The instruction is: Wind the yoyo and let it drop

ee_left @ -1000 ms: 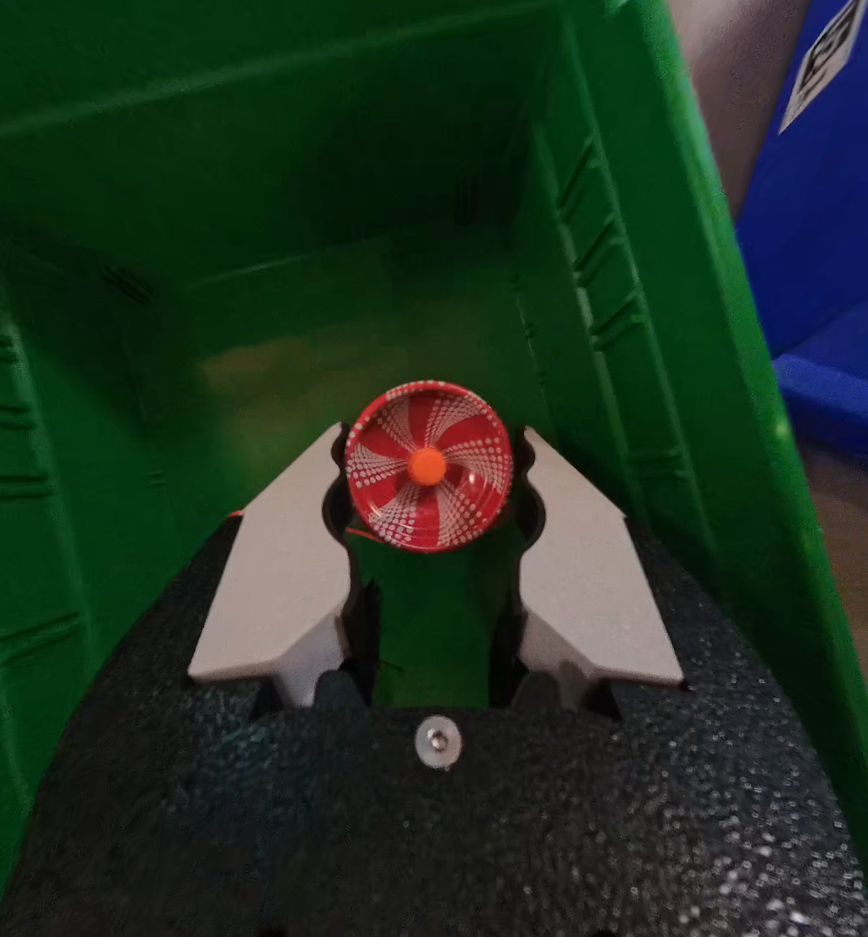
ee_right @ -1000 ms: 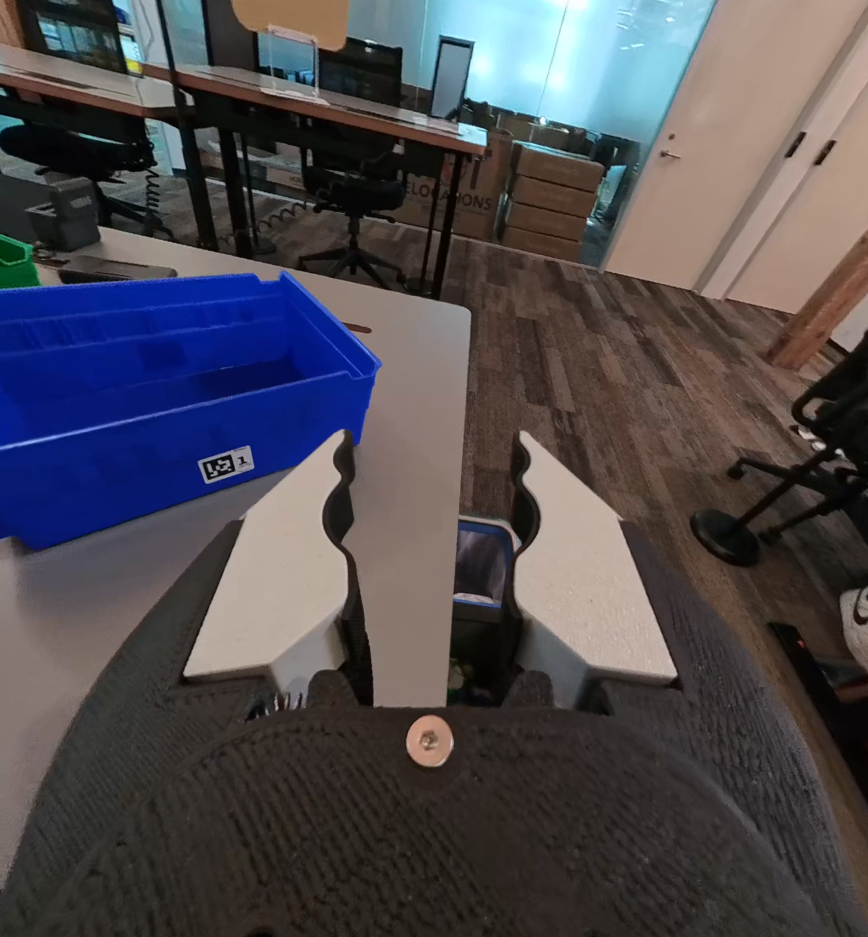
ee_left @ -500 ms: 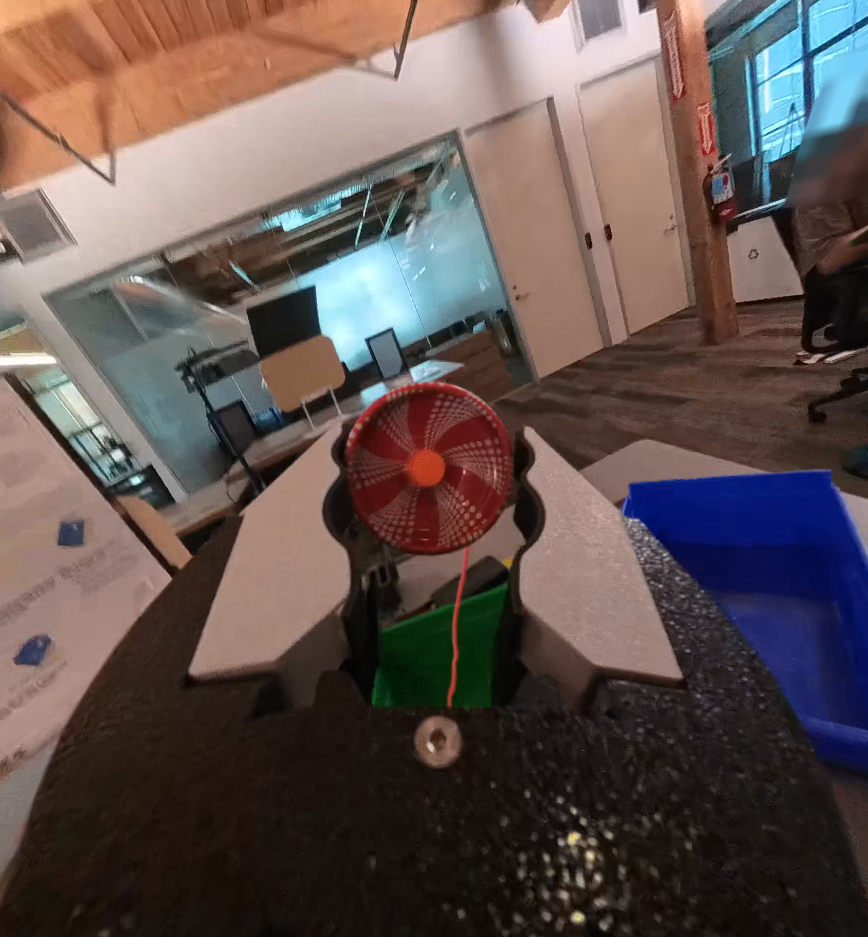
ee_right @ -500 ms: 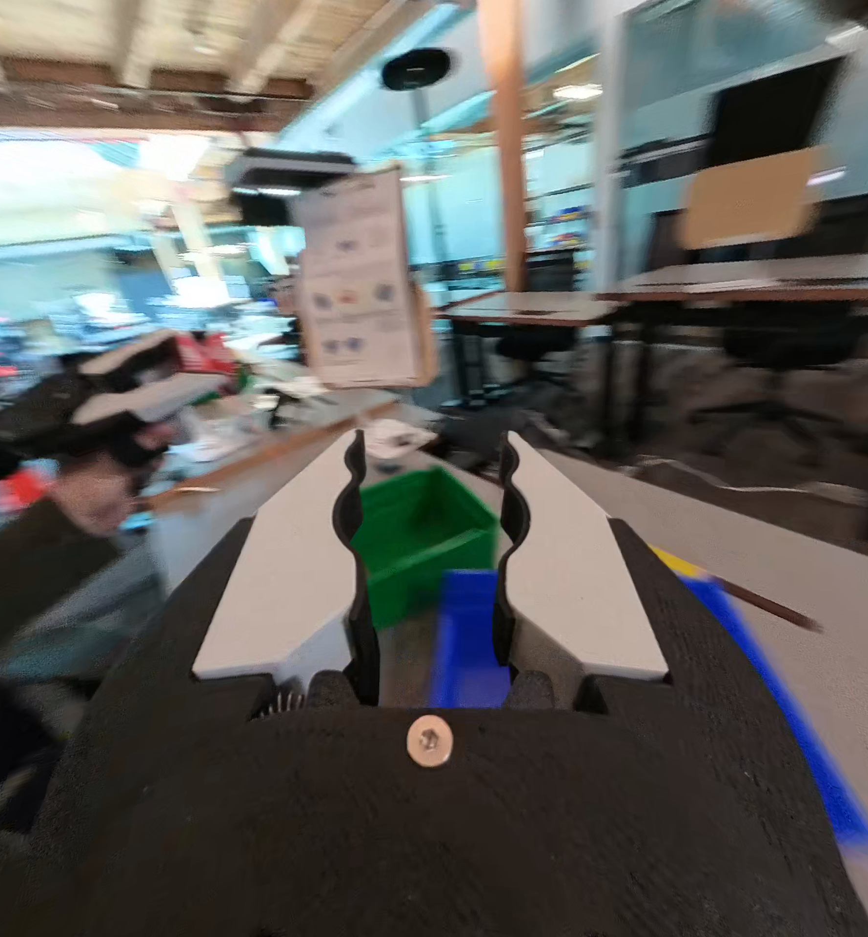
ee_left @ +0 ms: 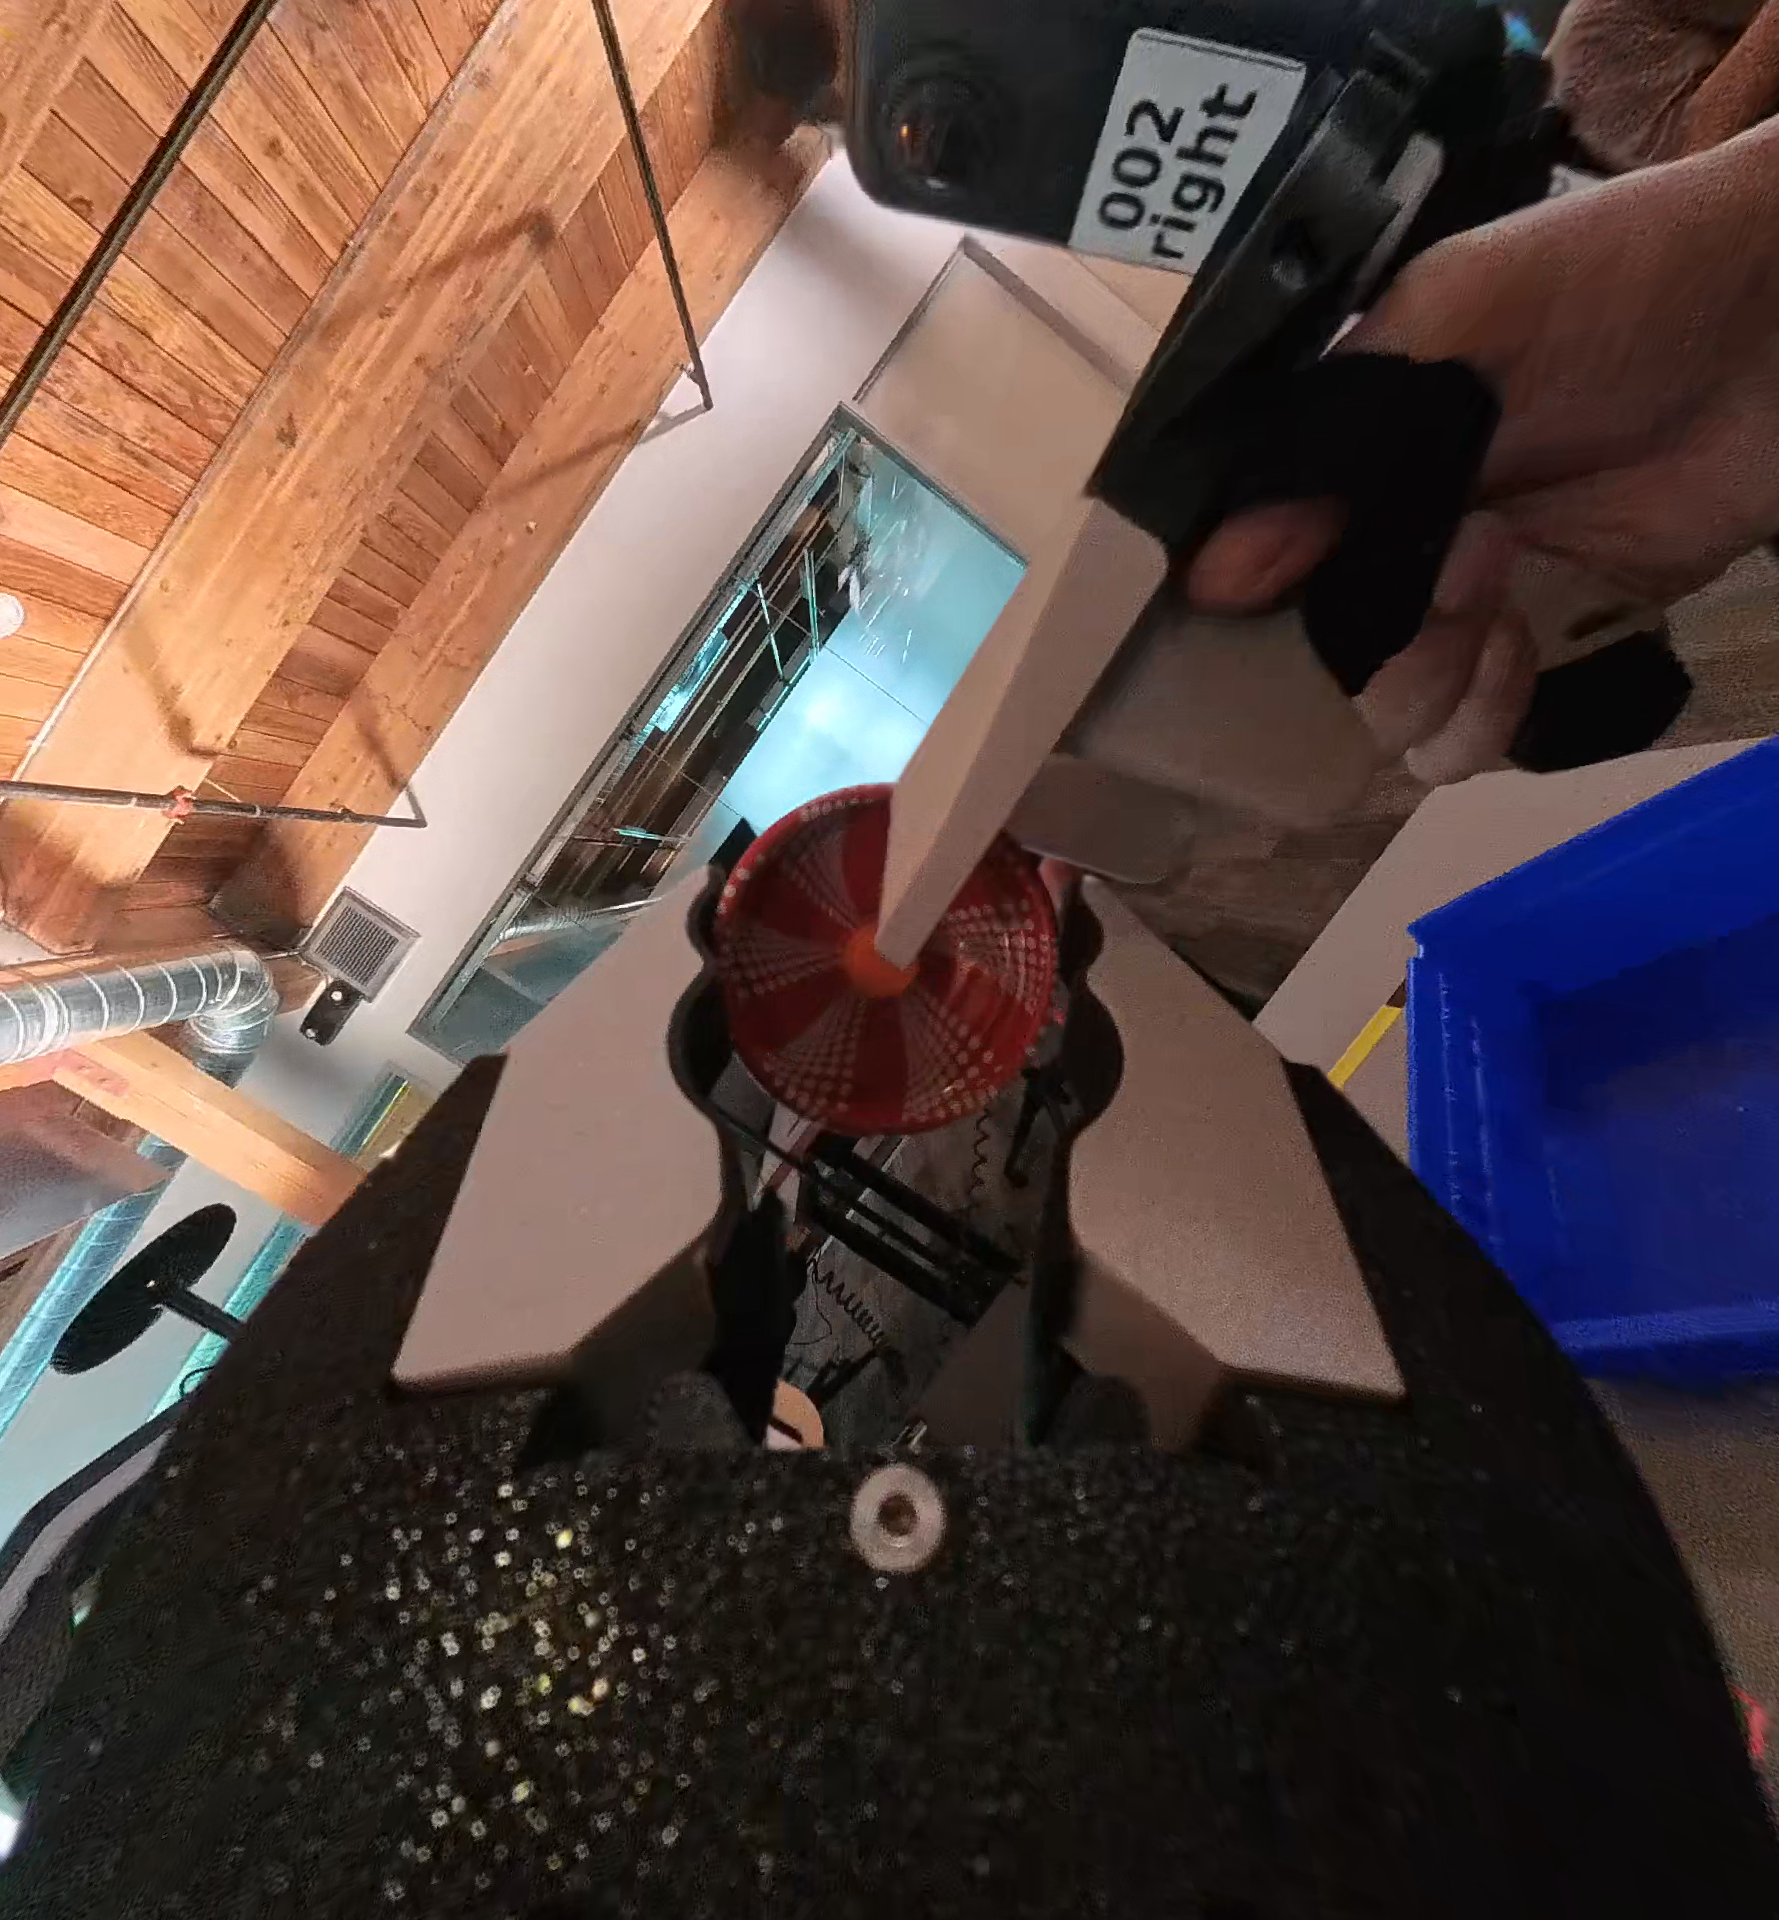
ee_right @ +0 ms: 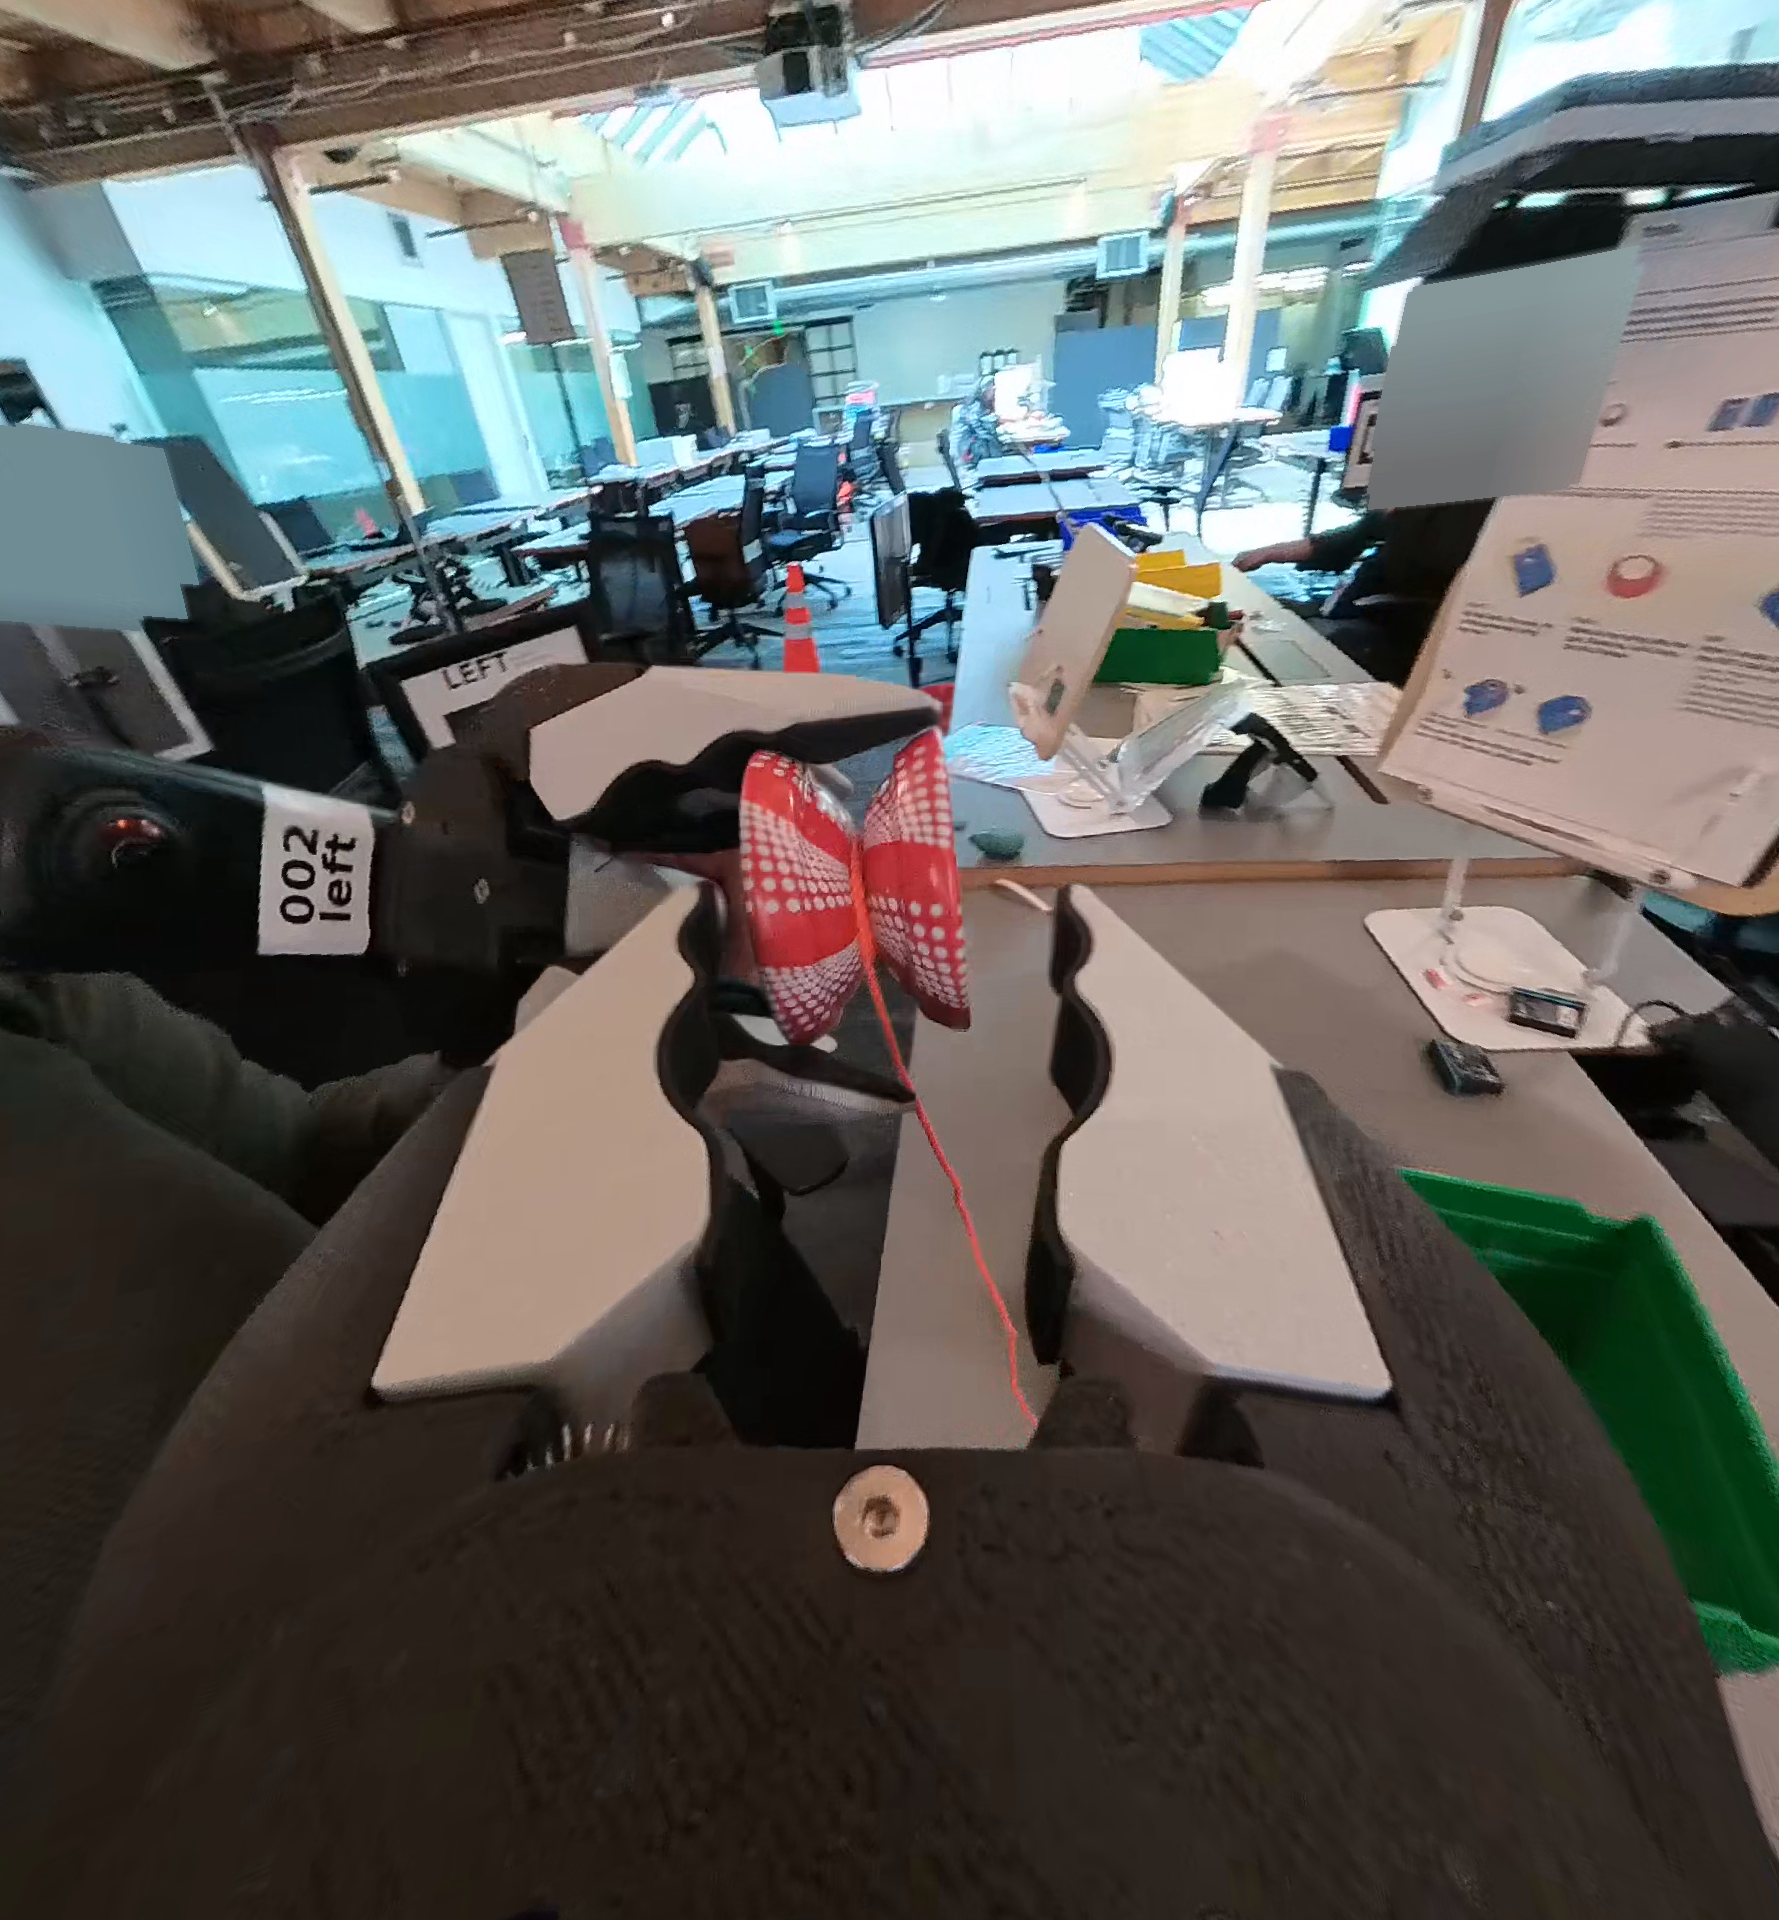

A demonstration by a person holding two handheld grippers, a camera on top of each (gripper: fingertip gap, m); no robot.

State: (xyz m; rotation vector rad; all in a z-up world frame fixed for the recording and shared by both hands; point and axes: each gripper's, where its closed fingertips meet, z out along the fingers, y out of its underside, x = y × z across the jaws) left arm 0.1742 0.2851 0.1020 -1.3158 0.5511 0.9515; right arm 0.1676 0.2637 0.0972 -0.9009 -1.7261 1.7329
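The yoyo (ee_left: 864, 1049) is red with a white dotted swirl and an orange hub. My left gripper (ee_left: 885, 920) is shut on its rim and holds it in the air. In the right wrist view the yoyo (ee_right: 843, 894) is edge-on, and the left gripper (ee_right: 916, 904) reaches in from the left. My right gripper (ee_right: 880, 925) is open, with the yoyo between its fingertips. In the left wrist view one of the right gripper's fingers (ee_left: 978, 748) lies across the yoyo's face with its tip at the hub. An orange string (ee_right: 932, 1153) hangs from the yoyo's groove.
A blue bin (ee_left: 1633, 1122) sits on the grey table to the right of the left gripper. A green bin (ee_right: 1633, 1403) sits on the table (ee_right: 1280, 997) at the lower right of the right wrist view. A sign stand (ee_right: 1643, 644) and desks stand beyond. My two grippers' fingertips are within a few centimetres of each other.
My left gripper lifted the yoyo out of the green bin, up into the air, and tilted. My right gripper swung round from the table edge and now straddles the yoyo.
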